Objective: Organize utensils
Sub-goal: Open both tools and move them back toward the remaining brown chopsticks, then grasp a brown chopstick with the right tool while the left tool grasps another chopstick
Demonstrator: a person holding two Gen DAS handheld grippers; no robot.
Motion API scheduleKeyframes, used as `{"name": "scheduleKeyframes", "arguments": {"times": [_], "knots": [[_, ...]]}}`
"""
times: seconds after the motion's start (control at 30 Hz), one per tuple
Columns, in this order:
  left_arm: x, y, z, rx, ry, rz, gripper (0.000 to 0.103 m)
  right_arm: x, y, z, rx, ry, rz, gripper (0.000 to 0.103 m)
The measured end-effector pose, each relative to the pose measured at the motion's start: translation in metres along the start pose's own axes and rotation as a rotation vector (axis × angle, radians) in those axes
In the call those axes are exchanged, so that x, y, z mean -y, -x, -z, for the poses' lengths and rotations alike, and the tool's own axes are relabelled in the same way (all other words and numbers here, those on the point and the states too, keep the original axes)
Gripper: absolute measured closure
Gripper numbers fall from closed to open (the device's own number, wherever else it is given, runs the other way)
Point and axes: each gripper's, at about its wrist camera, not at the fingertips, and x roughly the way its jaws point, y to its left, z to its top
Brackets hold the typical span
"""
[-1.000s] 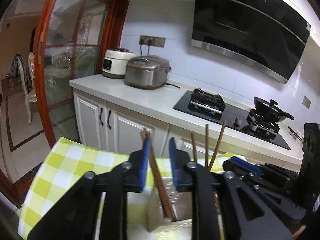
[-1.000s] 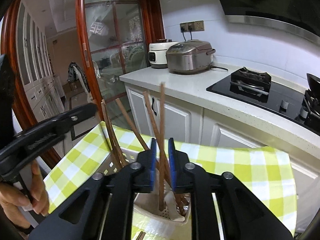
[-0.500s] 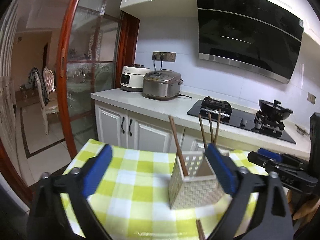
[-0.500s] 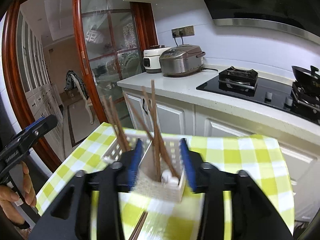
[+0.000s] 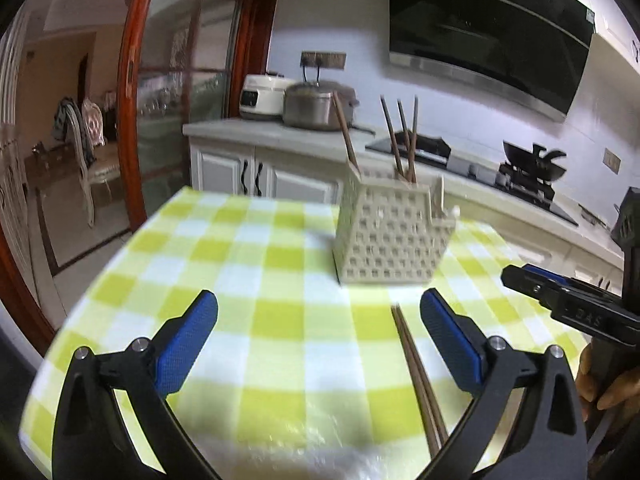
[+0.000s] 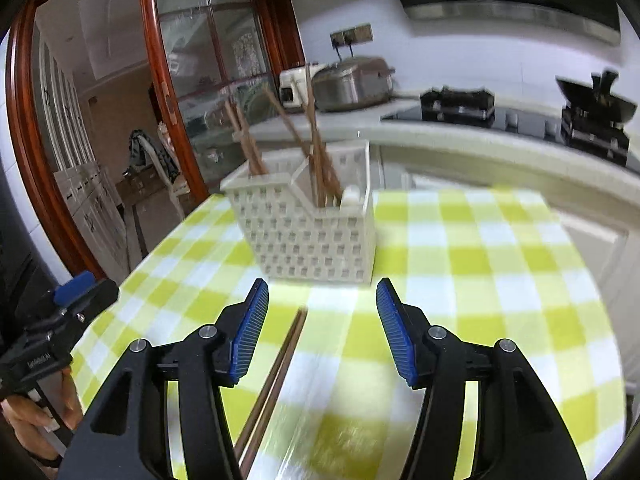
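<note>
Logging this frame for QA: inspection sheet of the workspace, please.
Surface: green-and-white checked tablecloth, blurred.
Job's things: perforated white caddy upright, several chopsticks standing in its compartments; loose chopstick pair lying flat in front of it.
Clutter: nothing seen on the cloth.
Grippers: left hand-held gripper wide open, empty; right hand-held gripper open, empty; both short of the caddy.
Cables: cords from wall socket to the cookers.
Surroundings: rice cookers, gas hob, wok, range hood, glass door.

A cream perforated plastic utensil basket point(image 5: 390, 236) stands upright, holding several brown wooden chopsticks point(image 5: 404, 138) leaning on end. Two more brown chopsticks point(image 5: 418, 376) lie flat just before it.
</note>
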Motion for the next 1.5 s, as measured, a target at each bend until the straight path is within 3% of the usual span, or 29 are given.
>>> {"name": "scheduleKeyframes", "arguments": {"times": [0.23,0.7,1.5], "knots": [[0.001,-0.015,0.020,-0.042,0.012,-0.005,0.005,-0.001,-0.028,0.030,-0.085,0.001,0.045,0.050],[-0.007,-0.024,0.032,-0.025,-0.019,-0.066,0.005,-0.025,-0.074,0.045,-0.216,0.024,0.048,0.081],[-0.024,-0.021,0.036,-0.020,0.009,-0.048,0.005,-0.047,-0.102,0.043,-0.284,0.094,0.132,0.087]]}}
